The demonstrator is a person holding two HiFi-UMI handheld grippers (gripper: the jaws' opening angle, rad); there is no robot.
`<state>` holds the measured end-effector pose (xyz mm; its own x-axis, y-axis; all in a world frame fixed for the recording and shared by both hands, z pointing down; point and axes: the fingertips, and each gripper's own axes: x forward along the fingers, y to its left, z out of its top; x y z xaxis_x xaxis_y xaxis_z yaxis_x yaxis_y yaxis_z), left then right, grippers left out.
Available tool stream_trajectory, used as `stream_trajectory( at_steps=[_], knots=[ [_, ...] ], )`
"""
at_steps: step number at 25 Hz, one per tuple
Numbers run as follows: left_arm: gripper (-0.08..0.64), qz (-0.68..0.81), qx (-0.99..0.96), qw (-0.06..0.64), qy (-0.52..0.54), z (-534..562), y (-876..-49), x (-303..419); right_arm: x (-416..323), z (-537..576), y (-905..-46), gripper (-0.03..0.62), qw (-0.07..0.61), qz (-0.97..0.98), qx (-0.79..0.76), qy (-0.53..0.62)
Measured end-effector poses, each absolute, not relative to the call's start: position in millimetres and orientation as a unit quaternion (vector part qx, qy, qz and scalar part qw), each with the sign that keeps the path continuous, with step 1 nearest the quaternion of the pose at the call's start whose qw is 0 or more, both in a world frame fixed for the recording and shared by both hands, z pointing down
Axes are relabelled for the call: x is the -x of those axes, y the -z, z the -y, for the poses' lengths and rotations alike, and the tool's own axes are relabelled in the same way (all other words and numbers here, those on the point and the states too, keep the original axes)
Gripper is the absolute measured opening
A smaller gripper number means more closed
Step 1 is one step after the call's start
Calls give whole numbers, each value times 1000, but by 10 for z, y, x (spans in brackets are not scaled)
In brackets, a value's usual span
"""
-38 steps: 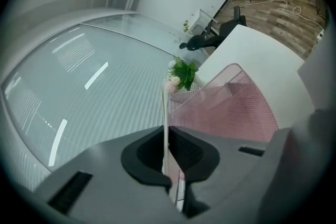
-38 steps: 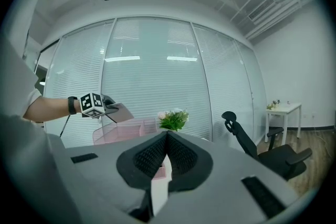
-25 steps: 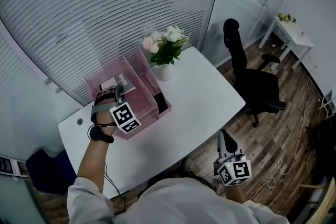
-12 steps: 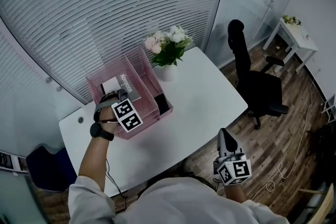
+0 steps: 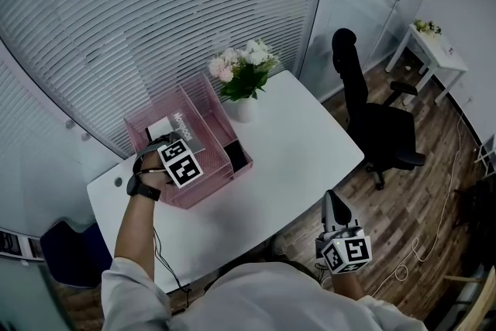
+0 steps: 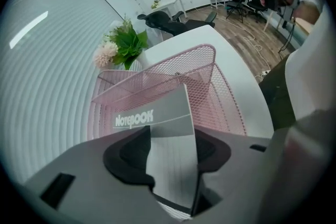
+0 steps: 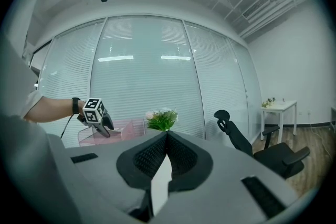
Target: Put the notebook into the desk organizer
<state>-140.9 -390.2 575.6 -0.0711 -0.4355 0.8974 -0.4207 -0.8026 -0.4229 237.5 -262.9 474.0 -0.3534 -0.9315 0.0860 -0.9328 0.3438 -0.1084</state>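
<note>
Left tool (image 6: 170, 150) sits nearer 9 o'clock than a second ago, jaws opening to leave the notebook (image 6: 169, 122) in the desk organizer (image 6: 211, 66); right tool (image 7: 167, 159) closed, idle.

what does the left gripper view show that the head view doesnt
Only the left gripper view: the left gripper seen along its own jaws, which are opening with the notebook between them, in front of a wall of the pink mesh desk organizer. Only the head view: that gripper's marker cube, the wristband on the arm, and a dark thing in another compartment of the organizer. Both: the notebook, the organizer, the flowers, the white desk and the black office chair.
</note>
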Motion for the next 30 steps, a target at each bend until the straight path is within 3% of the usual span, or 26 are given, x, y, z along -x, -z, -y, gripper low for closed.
stream_trajectory(
  at_steps=[7,13,23,30],
  knots=[
    [235,-286,700,-45,653,3811,-5769,1395,-2467,2631,-4745,12,1,814,-576,-71],
    [308,-260,727,-84,630,3712,-5742,1280,-2475,2632,-4745,13,-1,815,-575,-73],
    [308,-269,733,-73,620,3657,-5715,1246,-2444,2614,-4741,12,-1,820,-568,-72],
    [305,-329,764,-29,554,3709,-5350,1164,-2239,2608,-4706,13,-3,832,-550,-71]
  ],
)
